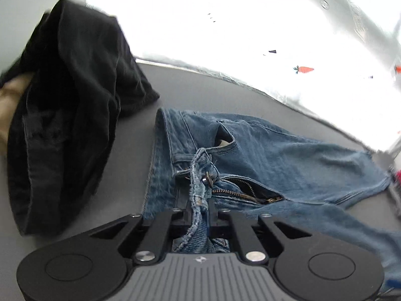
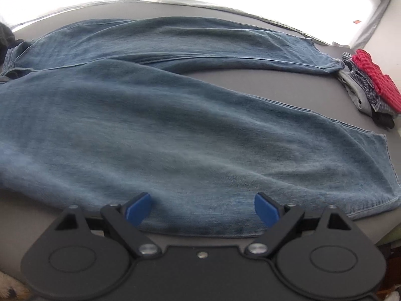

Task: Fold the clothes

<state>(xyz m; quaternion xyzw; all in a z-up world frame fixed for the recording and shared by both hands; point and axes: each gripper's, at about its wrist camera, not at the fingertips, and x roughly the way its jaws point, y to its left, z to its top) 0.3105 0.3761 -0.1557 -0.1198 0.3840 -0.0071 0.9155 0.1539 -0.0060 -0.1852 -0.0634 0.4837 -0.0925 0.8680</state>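
— Left wrist view: where are the jeans [image 1: 263,150]?
— Flat on the grey table [image 1: 200,87], waistband by the left gripper [image 1: 200,215], which pinches the frayed waistband [image 1: 198,200]; legs run away rightward.
— And the right gripper [image 2: 201,209]?
— Jaws wide, poised over a leg's near edge.
— Nearby?
— Black garment [image 1: 70,115] beside the waist; folded clothes [image 2: 368,85] past the hems.

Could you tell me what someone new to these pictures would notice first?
The faded blue denim jeans spread flat across the grey table fill the right wrist view, with the open right tongs hovering at the near leg's edge. In the left wrist view, the left tongs are shut on the frayed waistband by the open zip. A crumpled black garment is heaped to the left, and a small folded pile topped with red knit lies beyond the hems.
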